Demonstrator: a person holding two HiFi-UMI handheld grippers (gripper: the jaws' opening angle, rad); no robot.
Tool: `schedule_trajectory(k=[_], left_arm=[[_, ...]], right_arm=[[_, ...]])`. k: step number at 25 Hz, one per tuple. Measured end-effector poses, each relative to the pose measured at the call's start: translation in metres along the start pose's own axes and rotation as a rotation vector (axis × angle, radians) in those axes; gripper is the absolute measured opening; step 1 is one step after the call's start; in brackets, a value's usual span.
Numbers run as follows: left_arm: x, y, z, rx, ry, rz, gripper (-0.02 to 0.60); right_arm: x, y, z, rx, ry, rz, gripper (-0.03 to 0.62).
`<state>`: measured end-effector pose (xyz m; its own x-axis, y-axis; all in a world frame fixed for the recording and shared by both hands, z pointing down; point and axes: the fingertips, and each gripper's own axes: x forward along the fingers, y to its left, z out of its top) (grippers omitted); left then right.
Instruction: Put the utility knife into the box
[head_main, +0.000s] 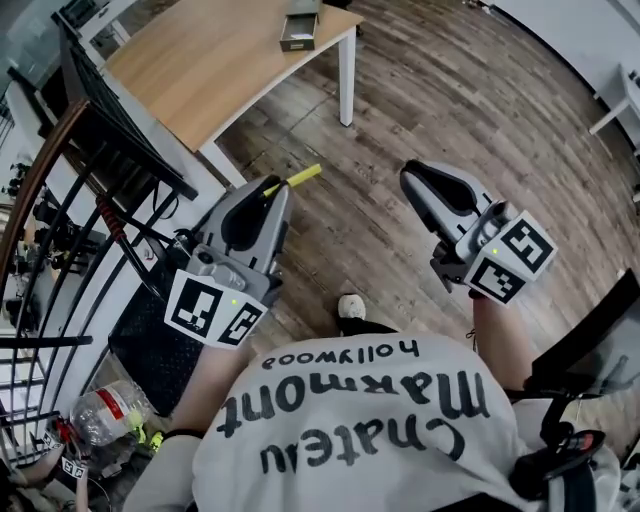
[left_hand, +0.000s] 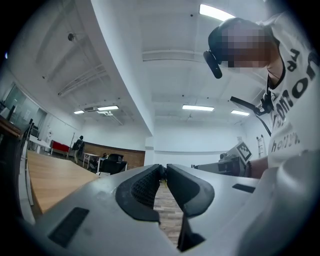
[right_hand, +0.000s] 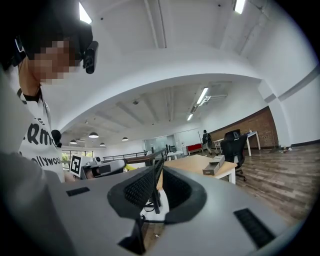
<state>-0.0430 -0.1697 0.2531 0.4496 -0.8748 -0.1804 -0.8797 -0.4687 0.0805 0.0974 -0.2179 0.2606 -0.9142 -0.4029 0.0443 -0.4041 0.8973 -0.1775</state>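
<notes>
Head view: person stands on plank floor (head_main: 420, 90), both tools held at waist height, well short of the table (head_main: 200, 70).

Left gripper (head_main: 272, 192): jaws pinched at the tips on the knife (head_main: 303, 176). Yellow end sticks out past the tips, pointing up and right. Left gripper view agrees: pads meet at the far end and splay apart nearer the camera; the knife itself is barely visible there.

Box (head_main: 300, 26): sits near the table's far right corner, long and narrow, looks open-topped. Well apart from the knife. Cannot tell what is in it from here.

Right gripper (head_main: 414, 180): jaws drawn almost together, only a slit between the pads, nothing in it. Held out over the floor, idle.

Progress, as judged: pickup is done, knife is in hand. Left to do: close the distance to the table, bring the knife over the box, lower it in lengthwise, release. Roughly the first half complete; the placing not yet begun.
</notes>
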Motion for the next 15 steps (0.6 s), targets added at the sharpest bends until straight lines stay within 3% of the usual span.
schedule_trajectory(k=[6, 15], left_arm=[[0.022, 0.017, -0.004, -0.013, -0.016, 0.01, 0.046], [0.048, 0.036, -0.003, 0.001, -0.009, 0.045, 0.046]], right_arm=[[0.017, -0.035, -0.016, 0.011, 0.109, -0.019, 0.051], [0.031, -0.062, 0.001, 0.046, 0.071, 0.016, 0.051]])
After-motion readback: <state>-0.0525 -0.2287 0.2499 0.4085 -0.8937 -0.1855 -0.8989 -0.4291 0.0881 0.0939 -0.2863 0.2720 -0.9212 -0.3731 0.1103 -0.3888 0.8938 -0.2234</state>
